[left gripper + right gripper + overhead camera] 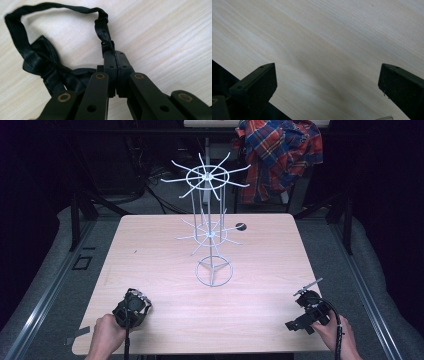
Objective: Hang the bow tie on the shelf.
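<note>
Left of the wire rack (210, 225), at the near table (260, 255) edge, the left gripper (115, 58) is clenched on the strap of the black bow tie (42, 65); the knot lies on the wood just beside its jaws. Right of the rack, the right gripper (327, 82) stands wide, grasping nothing, over bare wood.

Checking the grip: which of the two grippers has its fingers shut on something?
The left gripper: its fingers pinch the black bow tie's strap. The right gripper stands open over bare table.
</note>
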`<state>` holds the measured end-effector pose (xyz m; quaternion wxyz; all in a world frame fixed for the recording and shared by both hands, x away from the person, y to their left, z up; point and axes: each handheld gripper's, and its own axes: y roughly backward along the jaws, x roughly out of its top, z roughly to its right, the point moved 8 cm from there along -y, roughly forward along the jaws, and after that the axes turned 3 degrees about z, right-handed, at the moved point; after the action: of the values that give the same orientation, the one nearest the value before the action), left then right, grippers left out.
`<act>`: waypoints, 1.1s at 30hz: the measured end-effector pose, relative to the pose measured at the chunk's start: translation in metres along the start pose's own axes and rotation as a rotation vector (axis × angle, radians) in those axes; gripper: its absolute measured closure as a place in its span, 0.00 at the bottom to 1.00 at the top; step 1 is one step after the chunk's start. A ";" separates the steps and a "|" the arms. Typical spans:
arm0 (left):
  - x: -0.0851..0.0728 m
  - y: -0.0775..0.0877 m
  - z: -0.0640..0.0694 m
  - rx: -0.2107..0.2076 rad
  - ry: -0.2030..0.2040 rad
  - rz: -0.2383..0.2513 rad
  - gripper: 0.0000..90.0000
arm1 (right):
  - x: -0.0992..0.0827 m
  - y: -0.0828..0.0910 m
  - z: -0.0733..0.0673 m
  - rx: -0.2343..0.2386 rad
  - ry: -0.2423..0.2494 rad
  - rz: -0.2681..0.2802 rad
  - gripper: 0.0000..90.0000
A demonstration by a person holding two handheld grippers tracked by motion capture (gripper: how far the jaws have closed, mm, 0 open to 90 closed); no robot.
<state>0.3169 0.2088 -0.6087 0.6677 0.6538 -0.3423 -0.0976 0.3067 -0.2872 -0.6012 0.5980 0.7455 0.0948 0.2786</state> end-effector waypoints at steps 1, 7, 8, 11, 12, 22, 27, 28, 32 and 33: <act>0.000 0.000 0.000 0.000 0.000 0.000 0.99 | 0.000 0.000 0.000 0.000 0.000 0.000 0.02; 0.004 0.011 -0.006 -0.018 0.034 0.085 0.99 | -0.001 0.002 0.002 -0.013 0.009 -0.018 0.02; 0.005 0.013 -0.007 -0.026 0.037 0.100 0.99 | -0.001 0.002 0.001 -0.005 0.006 -0.015 0.02; 0.007 0.020 -0.009 -0.039 0.053 0.151 0.99 | -0.001 0.002 0.001 -0.008 0.006 -0.014 0.02; 0.007 0.023 -0.011 -0.040 0.061 0.168 0.99 | 0.000 0.001 0.001 -0.003 0.004 -0.005 0.02; 0.007 0.039 -0.023 -0.034 0.119 0.271 0.99 | -0.001 0.002 0.003 -0.019 0.012 -0.021 0.02; 0.008 0.046 -0.027 -0.021 0.144 0.320 0.99 | -0.002 0.003 0.002 -0.017 0.006 -0.026 0.02; 0.008 0.047 -0.028 -0.015 0.139 0.325 0.99 | -0.002 0.002 0.002 -0.017 0.005 -0.026 0.02; 0.010 0.052 -0.029 -0.007 0.141 0.355 0.99 | -0.002 0.003 0.002 -0.017 0.005 -0.027 0.02; 0.010 0.054 -0.029 -0.004 0.146 0.366 0.99 | -0.002 0.002 0.002 -0.018 0.004 -0.028 0.02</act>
<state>0.3244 0.2335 -0.5519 0.6987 0.5846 -0.4060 0.0722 0.3058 -0.2904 -0.5996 0.6083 0.7381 0.1039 0.2728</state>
